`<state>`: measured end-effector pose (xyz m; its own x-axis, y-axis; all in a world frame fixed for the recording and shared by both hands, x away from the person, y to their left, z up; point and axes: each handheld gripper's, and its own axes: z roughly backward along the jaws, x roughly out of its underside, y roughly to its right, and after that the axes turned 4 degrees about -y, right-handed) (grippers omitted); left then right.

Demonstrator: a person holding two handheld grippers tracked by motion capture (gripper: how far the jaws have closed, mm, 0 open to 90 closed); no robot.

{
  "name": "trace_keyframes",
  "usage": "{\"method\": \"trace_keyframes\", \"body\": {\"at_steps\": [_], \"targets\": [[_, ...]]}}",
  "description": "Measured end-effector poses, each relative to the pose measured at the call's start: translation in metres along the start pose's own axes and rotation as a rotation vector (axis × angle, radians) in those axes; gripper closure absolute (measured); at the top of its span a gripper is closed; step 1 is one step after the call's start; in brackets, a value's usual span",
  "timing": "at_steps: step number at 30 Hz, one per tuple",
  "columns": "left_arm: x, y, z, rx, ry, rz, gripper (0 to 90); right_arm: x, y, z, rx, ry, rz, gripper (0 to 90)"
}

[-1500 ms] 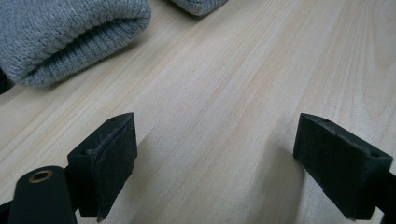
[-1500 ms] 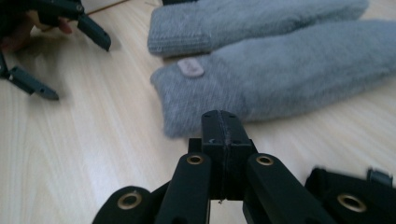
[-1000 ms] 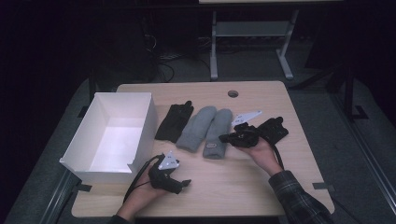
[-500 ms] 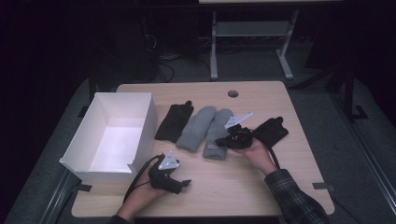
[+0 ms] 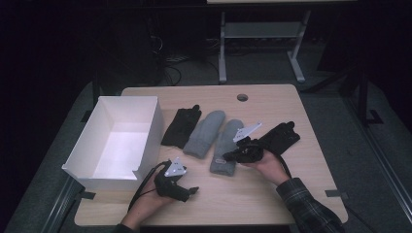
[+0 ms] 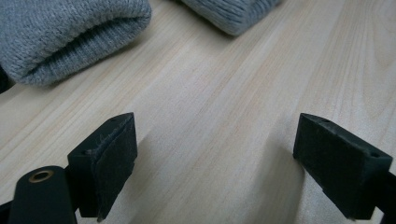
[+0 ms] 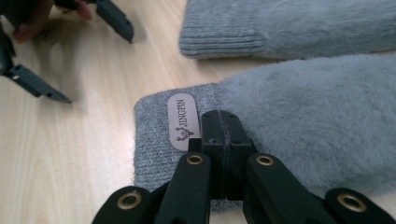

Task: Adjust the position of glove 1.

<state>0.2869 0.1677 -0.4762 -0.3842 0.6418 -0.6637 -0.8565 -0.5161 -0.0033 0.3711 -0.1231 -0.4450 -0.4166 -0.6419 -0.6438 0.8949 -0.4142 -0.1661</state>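
Right gripper (image 5: 228,156) is hovering fingers-together over the labelled grey mitten's (image 5: 226,152) cuff near the tabletop (image 5: 272,194) middle; left gripper (image 5: 193,191), fingers apart, is sitting on open wood beside the white box (image 5: 145,145).

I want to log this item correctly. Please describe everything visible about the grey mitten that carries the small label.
The grey mitten lies flat on the wooden table, to the right of a second grey mitten, cuff toward the person. Its body looks fluffy and soft; the cuff is ribbed knit. A small oval label reading "JINGPIN" sits on the cuff. The right gripper is over the cuff beside the label with its jaws shut together; whether they pinch any fabric cannot be told.
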Motion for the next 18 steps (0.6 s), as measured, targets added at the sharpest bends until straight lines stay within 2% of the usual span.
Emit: {"method": "trace_keyframes", "body": {"at_steps": [2,3,5,7,10,13,18], "targets": [[0.000,0.000,0.000,0.000,0.001,0.001,13.0,0.000,-0.007,0.000,-0.012,0.001,-0.001,90.0],[0.000,0.000,0.000,0.000,0.001,0.001,13.0,0.001,-0.008,0.001,-0.009,-0.003,0.015,90.0],[0.000,0.000,0.000,0.000,0.001,0.001,13.0,0.001,-0.011,0.001,-0.020,-0.004,0.006,90.0],[0.000,0.000,0.000,-0.004,0.000,-0.005,13.0,0.001,-0.017,0.000,-0.023,-0.011,0.029,90.0],[0.000,0.000,0.000,-0.003,0.001,-0.002,13.0,0.001,-0.022,-0.001,-0.037,-0.013,0.020,90.0],[0.000,0.000,0.000,-0.003,0.001,-0.002,13.0,0.001,-0.028,-0.001,-0.038,-0.020,0.047,90.0],[0.000,0.000,0.000,-0.003,0.001,-0.001,13.0,-0.001,-0.042,-0.007,-0.072,-0.031,0.082,90.0]]}}
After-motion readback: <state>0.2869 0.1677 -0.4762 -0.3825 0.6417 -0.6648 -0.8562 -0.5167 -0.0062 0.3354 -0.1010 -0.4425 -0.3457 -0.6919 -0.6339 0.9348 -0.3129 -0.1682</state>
